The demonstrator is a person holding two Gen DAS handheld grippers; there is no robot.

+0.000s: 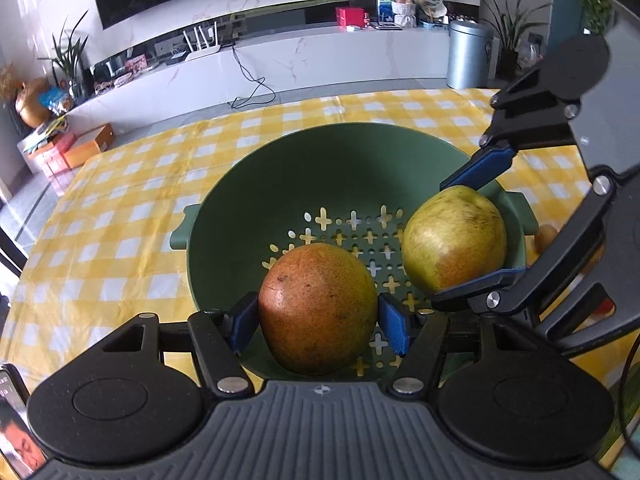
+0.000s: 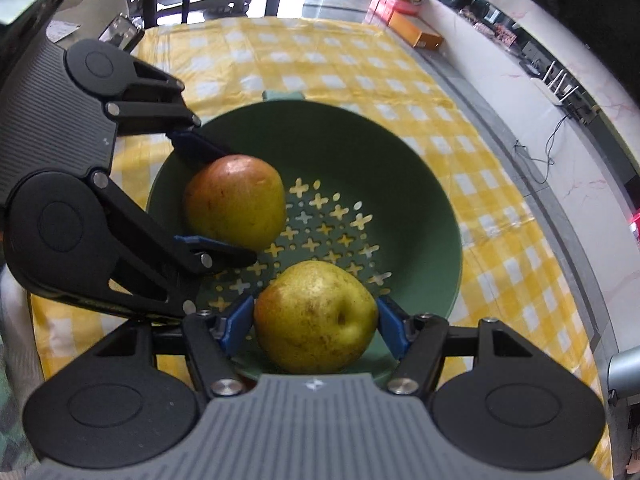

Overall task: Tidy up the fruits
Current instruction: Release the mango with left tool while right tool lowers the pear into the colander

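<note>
1. Looking along my left gripper, I see a reddish-orange fruit pinched between its blue pads, one pad pressed on each side of it. The fruit hangs over the near part of a green bowl.
2. My right gripper pinches a yellow-green fruit the same way, with the blue pads tight against both flanks. A small dimple in its skin faces the right wrist camera.
3. From the left wrist view the yellow-green fruit sits at the right side of the bowl, clamped top and bottom by the right gripper. From the right wrist view the reddish fruit shows at the left side of the bowl, held in the left gripper.
4. The two fruits are near each other but apart, both over the bowl's inside. I cannot tell whether either one touches the bottom.
5. The bowl's floor is pierced with cross-shaped and round holes, and the cloth shows through them. It has a small handle on its side.
6. The bowl stands on a surface covered with a yellow and white checked cloth.
7. Beyond that, a long white cabinet runs along the wall, with a grey bin beside it.
</note>
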